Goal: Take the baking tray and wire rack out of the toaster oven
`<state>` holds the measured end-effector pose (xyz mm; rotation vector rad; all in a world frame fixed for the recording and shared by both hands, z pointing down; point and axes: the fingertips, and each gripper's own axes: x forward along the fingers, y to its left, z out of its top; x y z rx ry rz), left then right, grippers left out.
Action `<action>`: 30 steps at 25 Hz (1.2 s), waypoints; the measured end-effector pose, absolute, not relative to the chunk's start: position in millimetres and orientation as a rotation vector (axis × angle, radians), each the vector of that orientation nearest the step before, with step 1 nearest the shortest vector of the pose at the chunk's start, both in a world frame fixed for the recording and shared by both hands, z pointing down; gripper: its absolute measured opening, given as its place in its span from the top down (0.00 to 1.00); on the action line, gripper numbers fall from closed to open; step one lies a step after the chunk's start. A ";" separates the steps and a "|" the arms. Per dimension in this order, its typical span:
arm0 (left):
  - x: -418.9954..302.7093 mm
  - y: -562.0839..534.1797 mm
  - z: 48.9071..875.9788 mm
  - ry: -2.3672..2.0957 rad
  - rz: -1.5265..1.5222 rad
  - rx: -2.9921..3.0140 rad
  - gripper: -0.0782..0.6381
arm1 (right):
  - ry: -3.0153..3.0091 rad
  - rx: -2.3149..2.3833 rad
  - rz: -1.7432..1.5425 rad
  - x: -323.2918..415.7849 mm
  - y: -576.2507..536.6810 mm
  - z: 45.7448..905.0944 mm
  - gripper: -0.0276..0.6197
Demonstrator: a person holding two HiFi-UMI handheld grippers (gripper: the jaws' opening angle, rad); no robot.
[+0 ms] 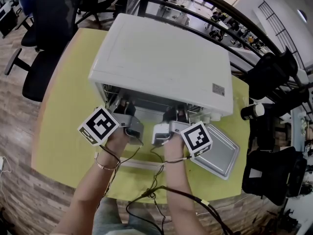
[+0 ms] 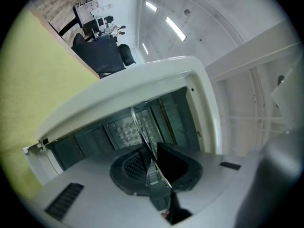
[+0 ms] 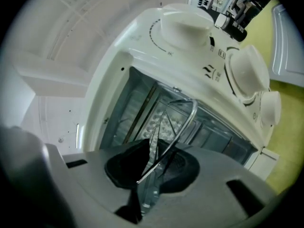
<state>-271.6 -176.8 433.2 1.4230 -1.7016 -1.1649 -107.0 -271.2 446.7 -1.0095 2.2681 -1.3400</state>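
The white toaster oven (image 1: pixel 161 62) stands on the yellow table (image 1: pixel 68 131) with its mouth facing me. Both grippers reach level into that mouth. My left gripper (image 1: pixel 122 104) is shut on the front edge of the wire rack (image 2: pixel 142 127), whose thin wires run between its pads in the left gripper view. My right gripper (image 1: pixel 178 114) is shut on the rack's curved front wire (image 3: pixel 183 122), which passes between its jaws in the right gripper view. The rack still lies inside the oven cavity. The silver baking tray (image 1: pixel 220 153) lies flat on the table to the right of my right hand.
Three white knobs (image 3: pixel 247 75) sit on the oven's right front. A black cable (image 1: pixel 161 195) trails from my wrists toward the table's near edge. Office chairs (image 1: pixel 44 43) stand to the left and black bags (image 1: pixel 274 175) to the right. A railing runs behind the table.
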 end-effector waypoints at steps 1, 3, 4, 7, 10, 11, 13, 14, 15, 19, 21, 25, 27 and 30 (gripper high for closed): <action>-271.6 -176.2 433.5 -1.701 -1.165 1.422 0.84 | 2.270 -0.992 -1.334 -108.2 -270.7 445.3 0.88; -271.1 -174.6 433.7 -1.699 -1.166 1.421 0.84 | 2.273 -0.958 -1.322 -110.1 -269.8 442.4 0.88; -270.6 -173.7 433.7 -1.698 -1.167 1.421 0.84 | 2.275 -0.946 -1.317 -110.4 -269.2 441.3 0.88; -268.7 -170.4 433.8 -1.696 -1.168 1.417 0.84 | 2.261 -1.002 -1.350 -103.9 -265.1 447.0 0.89; -265.9 -166.4 433.9 -1.693 -1.168 1.414 0.84 | 2.262 -0.974 -1.344 -103.5 -261.7 444.5 0.89; -265.1 -165.1 433.9 -1.693 -1.168 1.413 0.84 | 2.265 -0.956 -1.338 -104.1 -260.7 442.7 0.89; -263.7 -163.1 433.5 -1.694 -1.168 1.412 0.84 | 2.263 -0.960 -1.344 -102.2 -258.6 443.0 0.89; -262.8 -162.4 433.4 -1.694 -1.168 1.412 0.84 | 2.263 -0.957 -1.344 -101.5 -257.9 442.5 0.89; -262.0 -161.5 433.3 -1.693 -1.168 1.412 0.84 | 2.263 -0.955 -1.344 -100.7 -257.1 442.3 0.89; -259.7 -155.6 434.5 -1.690 -1.167 1.400 0.84 | 2.257 -0.963 -1.354 -97.9 -251.8 443.7 0.89; -258.2 -152.6 434.6 -1.689 -1.168 1.399 0.84 | 2.263 -0.934 -1.341 -98.6 -249.5 441.0 0.89; -253.5 -147.3 435.1 -1.692 -1.166 1.411 0.85 | 2.261 -0.935 -1.348 -93.5 -243.8 443.0 0.90; -252.1 -144.2 435.8 -1.693 -1.164 1.410 0.85 | 2.262 -0.937 -1.350 -92.0 -240.7 443.8 0.90; -250.9 -139.6 435.9 -1.692 -1.161 1.409 0.85 | 2.264 -0.940 -1.352 -90.6 -236.0 443.9 0.91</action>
